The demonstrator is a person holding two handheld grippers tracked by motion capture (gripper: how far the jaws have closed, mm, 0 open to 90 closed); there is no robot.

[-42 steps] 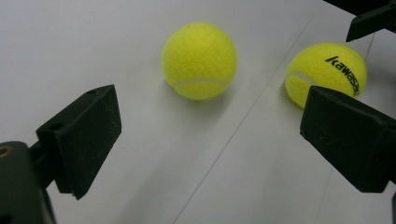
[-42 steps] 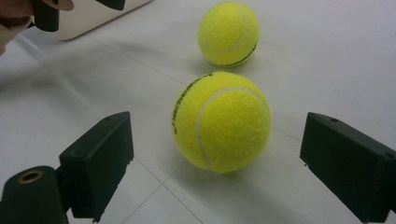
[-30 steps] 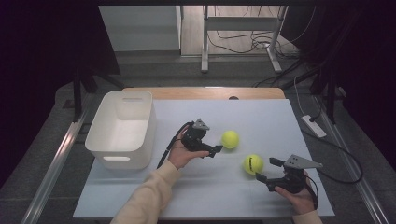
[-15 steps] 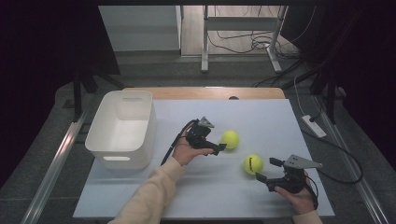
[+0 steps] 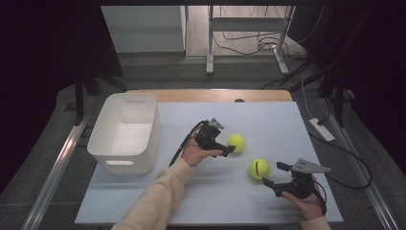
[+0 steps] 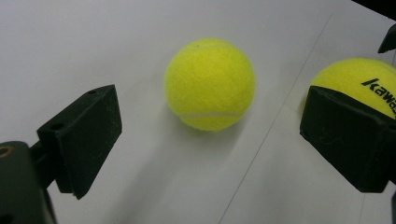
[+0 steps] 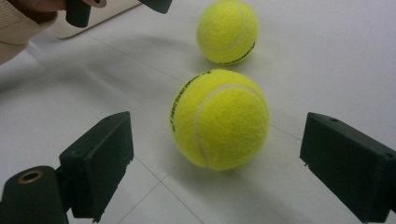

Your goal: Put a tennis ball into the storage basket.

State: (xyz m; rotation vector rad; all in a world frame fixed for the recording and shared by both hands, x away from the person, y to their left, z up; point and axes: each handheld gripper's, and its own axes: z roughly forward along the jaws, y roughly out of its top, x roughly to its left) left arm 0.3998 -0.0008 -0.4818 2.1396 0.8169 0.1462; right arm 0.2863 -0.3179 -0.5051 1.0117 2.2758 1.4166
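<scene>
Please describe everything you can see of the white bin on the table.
The white bin is a rectangular, plastic-looking tub with rounded corners, smooth walls and a slot handle in its near end. It stands upright and open-topped at the table's left side, apparently empty. Neither gripper nor ball touches it.

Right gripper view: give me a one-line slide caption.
Open right gripper lined up on the near tennis ball, second ball behind it on the white table.

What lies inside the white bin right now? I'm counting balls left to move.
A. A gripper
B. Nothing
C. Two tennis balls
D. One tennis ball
B: the white bin shows a bare interior, and both tennis balls lie on the table.
</scene>
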